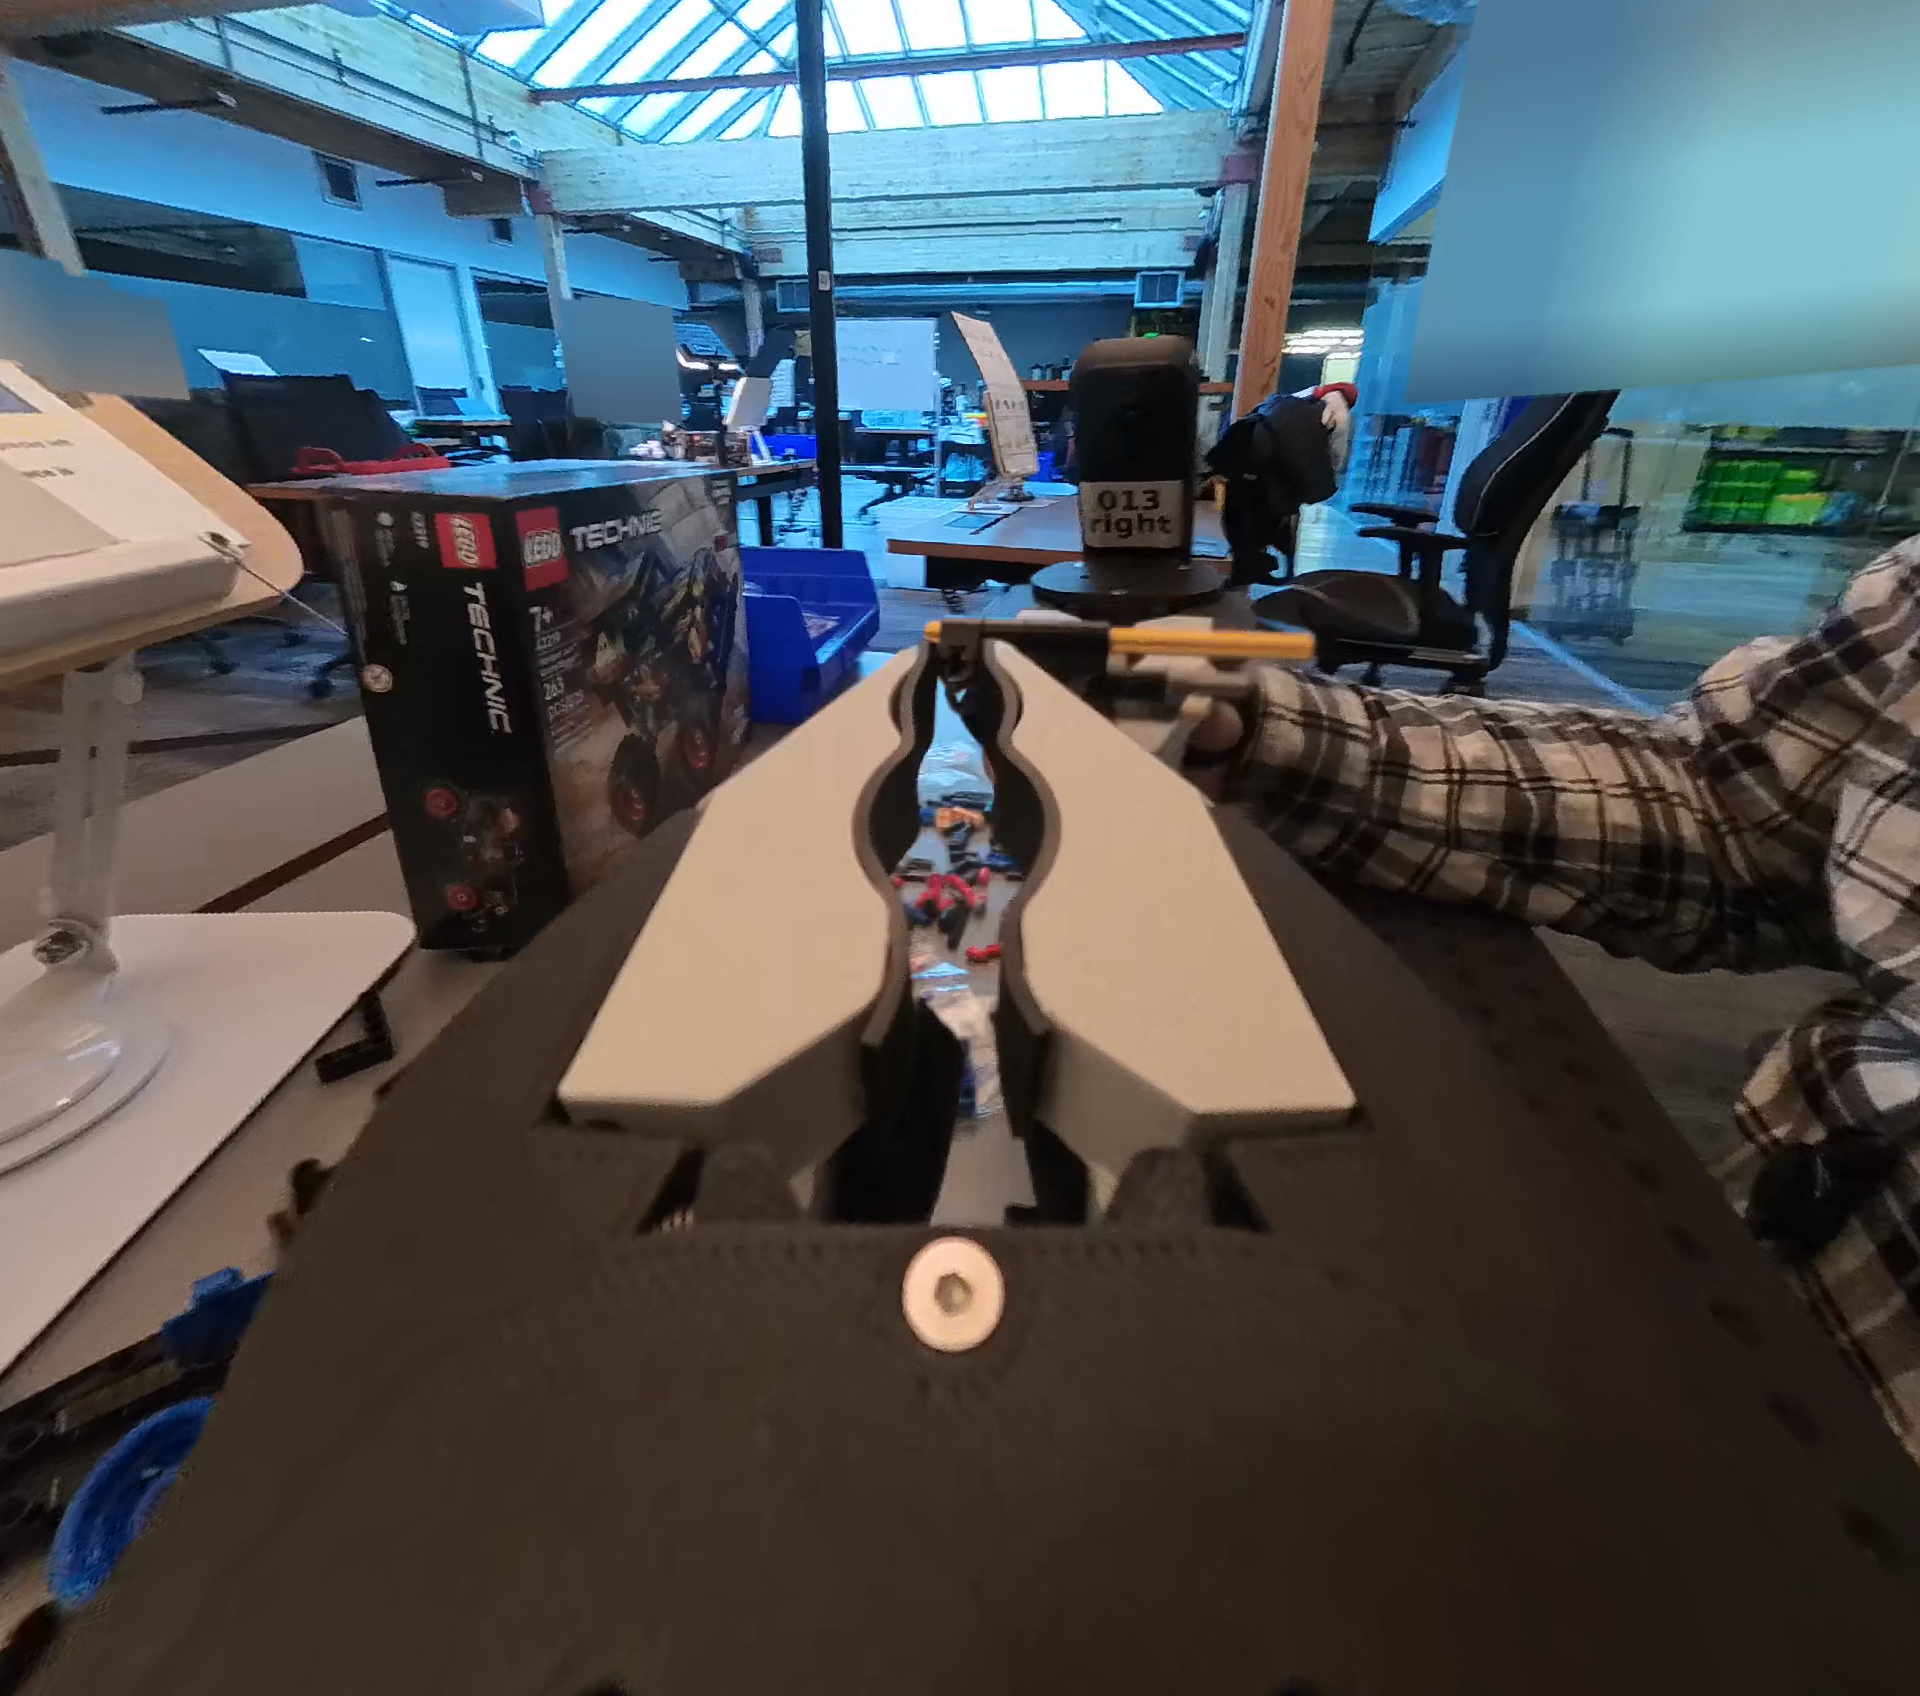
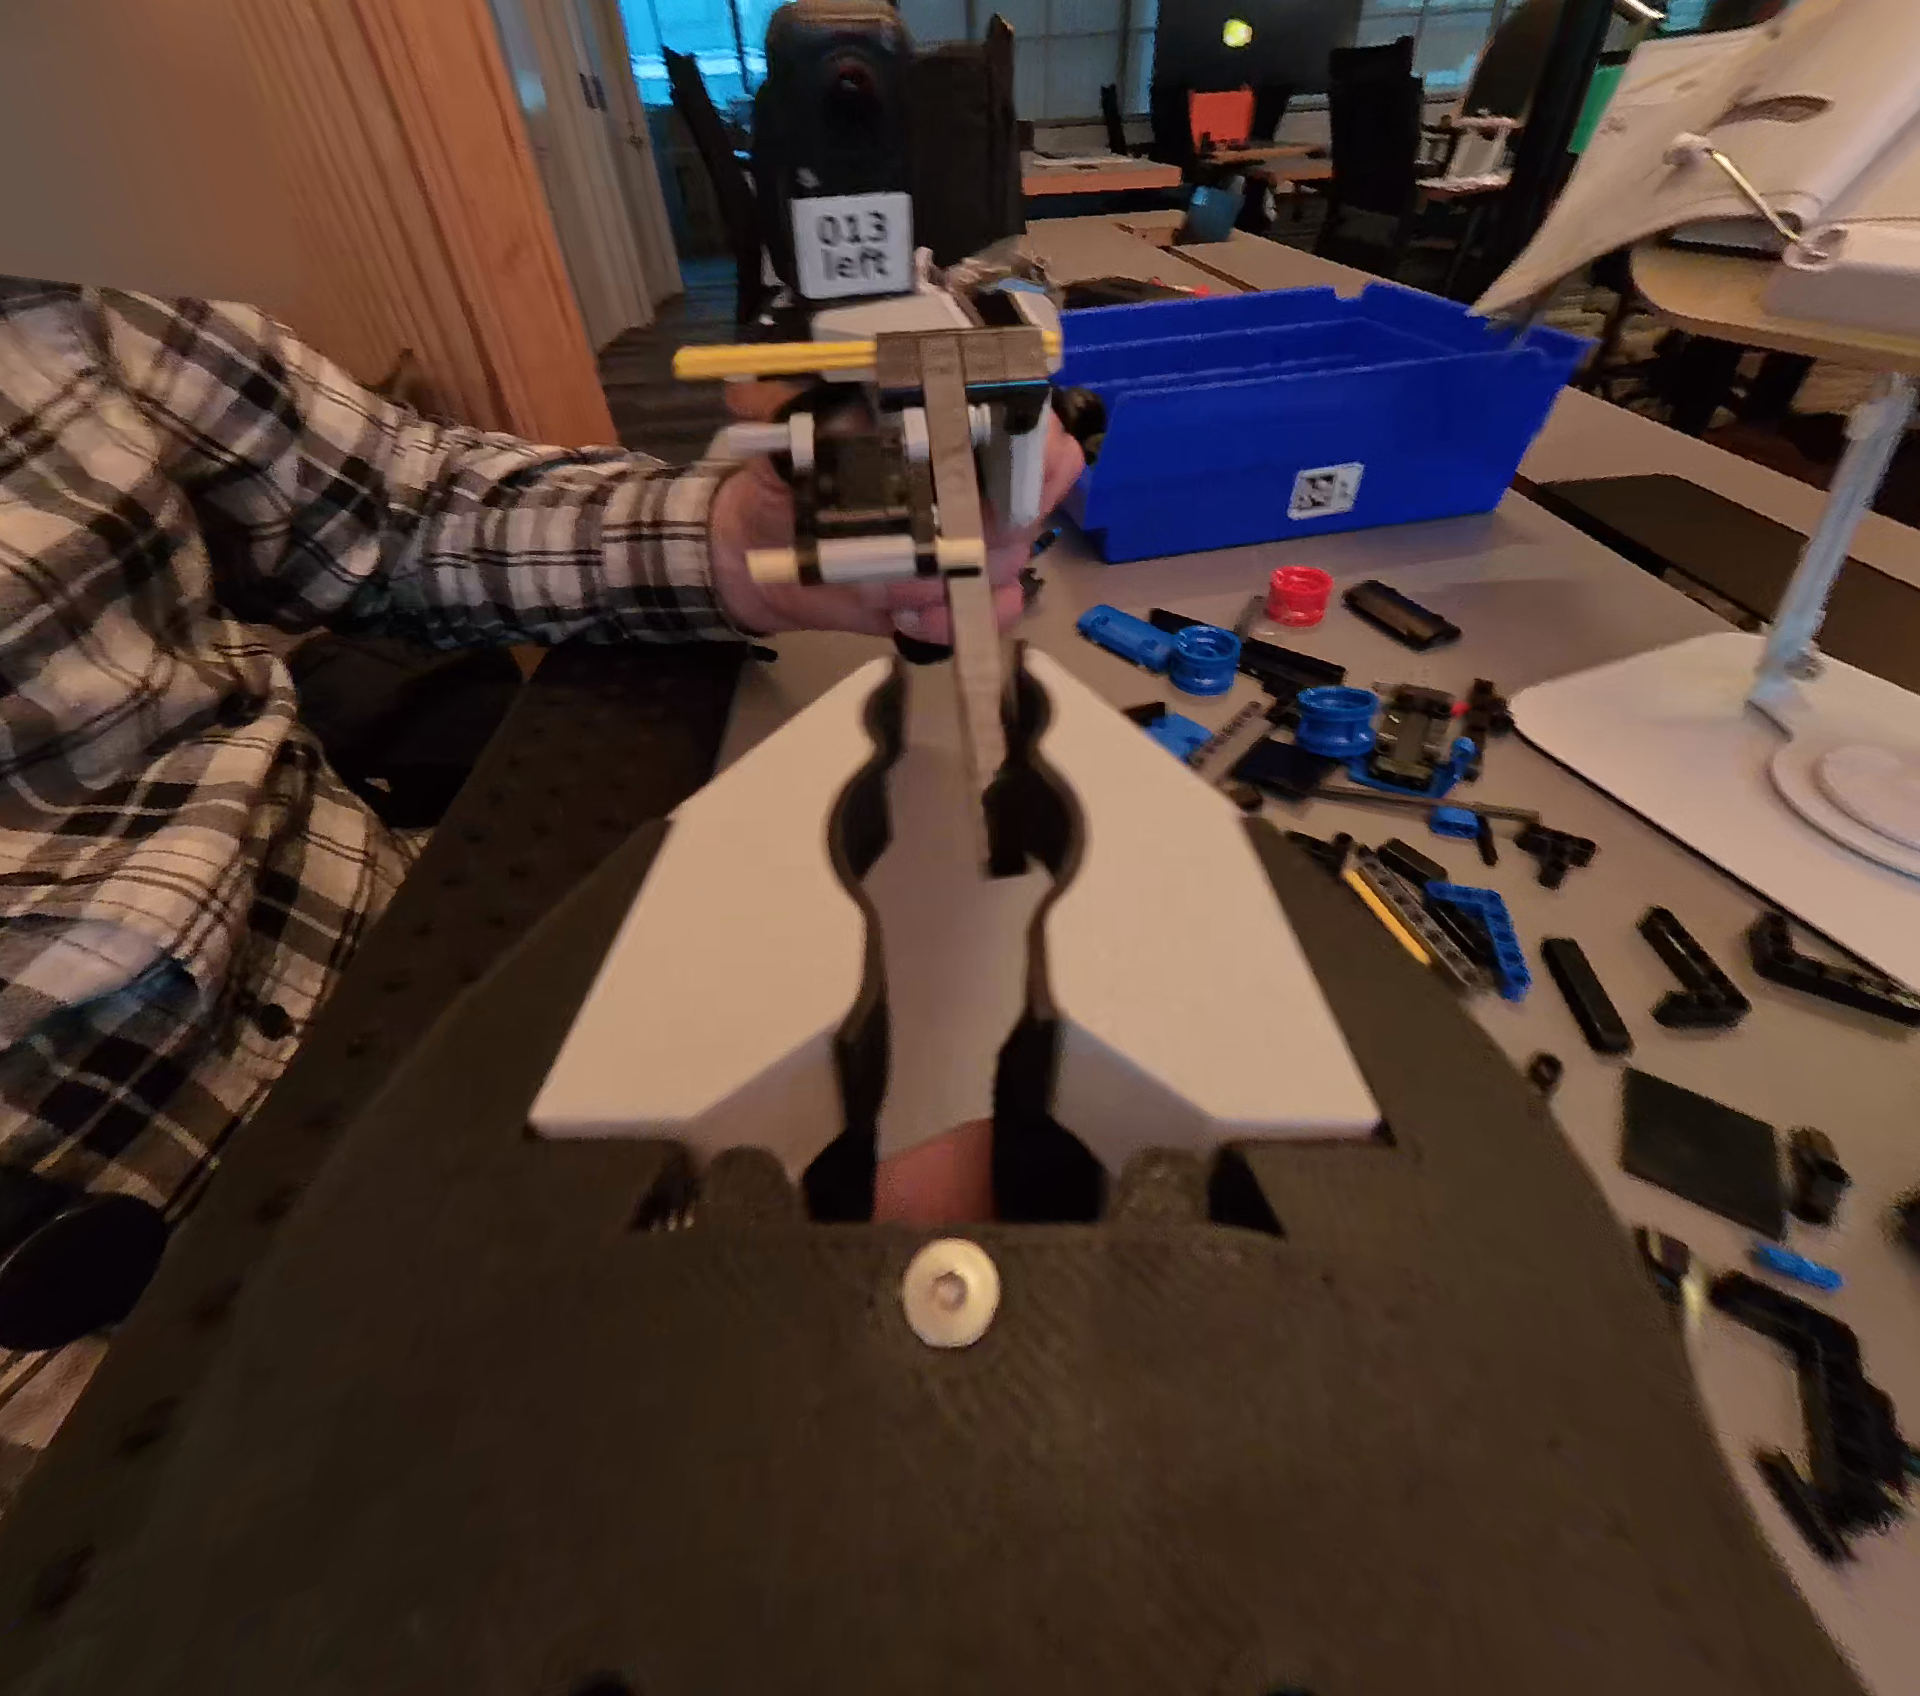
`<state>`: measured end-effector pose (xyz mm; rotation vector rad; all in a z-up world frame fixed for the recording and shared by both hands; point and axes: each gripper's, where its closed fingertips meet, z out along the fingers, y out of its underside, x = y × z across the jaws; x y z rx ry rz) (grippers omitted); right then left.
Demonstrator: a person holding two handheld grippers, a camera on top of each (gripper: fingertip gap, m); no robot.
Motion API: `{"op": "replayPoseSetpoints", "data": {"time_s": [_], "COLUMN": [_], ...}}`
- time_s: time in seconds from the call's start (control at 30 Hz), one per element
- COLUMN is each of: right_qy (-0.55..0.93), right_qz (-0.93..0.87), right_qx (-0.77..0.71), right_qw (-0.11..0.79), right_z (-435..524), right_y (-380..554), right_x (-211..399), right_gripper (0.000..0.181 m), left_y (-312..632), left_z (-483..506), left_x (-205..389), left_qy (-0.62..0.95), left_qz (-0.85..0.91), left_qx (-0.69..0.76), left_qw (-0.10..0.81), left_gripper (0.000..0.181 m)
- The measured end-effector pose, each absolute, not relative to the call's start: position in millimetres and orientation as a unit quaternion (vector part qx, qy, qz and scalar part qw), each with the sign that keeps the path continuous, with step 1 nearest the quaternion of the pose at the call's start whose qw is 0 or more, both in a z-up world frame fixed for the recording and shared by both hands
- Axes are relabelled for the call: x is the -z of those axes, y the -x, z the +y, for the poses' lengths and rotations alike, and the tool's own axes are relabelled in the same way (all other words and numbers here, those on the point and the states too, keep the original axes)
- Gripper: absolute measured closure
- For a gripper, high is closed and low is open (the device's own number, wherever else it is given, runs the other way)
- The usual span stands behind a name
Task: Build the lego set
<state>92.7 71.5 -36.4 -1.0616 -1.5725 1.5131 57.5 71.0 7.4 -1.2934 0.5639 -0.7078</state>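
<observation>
Right gripper fingers pinch a grey beam of the half-built lego assembly, held midair above the desk; left gripper fingers clamp its yellow-axle end (loose parts lie below). Twisting could pop joints apart.

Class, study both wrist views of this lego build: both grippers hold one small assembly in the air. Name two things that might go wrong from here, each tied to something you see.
1. The right gripper pinches only the end of a long grey beam on the assembly; pushing might bend the beam or pop it off.
2. The left gripper grips just a tip near the yellow rod, so the assembly may slip and drop among the loose pieces on the table.
</observation>
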Motion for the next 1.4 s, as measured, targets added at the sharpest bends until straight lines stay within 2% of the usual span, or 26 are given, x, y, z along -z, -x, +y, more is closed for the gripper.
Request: {"op": "replayPoseSetpoints", "data": {"time_s": [0.03, 0.13, 0.27, 0.37, 0.63, 0.73, 0.9, 1.03, 1.13, 1.4], "right_qy": [0.421, 0.441, 0.417, 0.393, 0.396, 0.415, 0.444, 0.503, 0.533, 0.540], "right_qz": [-0.608, -0.629, -0.630, -0.657, -0.681, -0.659, -0.593, -0.592, -0.591, -0.570], "right_qx": [-0.572, -0.510, -0.494, -0.471, -0.446, -0.474, -0.548, -0.506, -0.471, -0.437], "right_qw": [0.354, 0.386, 0.430, 0.438, 0.426, 0.409, 0.389, 0.376, 0.380, 0.439], "right_z": [76.7, 93.2, 93.0, 74.3, 59.8, 67.6, 79.1, 83.9, 89.4, 98.6], "right_y": [-92.5, -95.5, -101.3, -94.4, -81.3, -87.3, -95.2, -79.0, -70.1, -63.6], "right_x": [38.5, 48.6, 33.4, 35.7, 49.5, 43.4, 17.6, 36.8, 49.1, 45.1], "right_gripper": [0.145, 0.131, 0.140, 0.138, 0.155, 0.150, 0.151, 0.153, 0.161, 0.175], "left_y": [-56.5, -57.4, -65.3, -73.3, -75.9, -73.0, -63.4, -70.8, -74.7, -75.4], "left_z": [71.7, 72.7, 74.2, 74.0, 76.9, 78.3, 93.0, 95.5, 96.6, 96.5], "left_x": [-7.4, -4.0, 5.1, 10.1, 14.1, 12.4, 22.4, 26.9, 28.9, 27.3], "left_qy": [0.583, 0.592, 0.604, 0.606, 0.607, 0.608, 0.637, 0.631, 0.626, 0.612], "left_qz": [0.256, 0.274, 0.305, 0.319, 0.322, 0.317, 0.310, 0.340, 0.355, 0.365], "left_qx": [0.304, 0.266, 0.223, 0.217, 0.206, 0.199, 0.086, -0.007, -0.054, -0.091], "left_qw": [0.708, 0.710, 0.702, 0.696, 0.696, 0.700, 0.701, 0.697, 0.692, 0.696], "left_gripper": [0.176, 0.176, 0.176, 0.176, 0.176, 0.176, 0.177, 0.176, 0.176, 0.176]}}
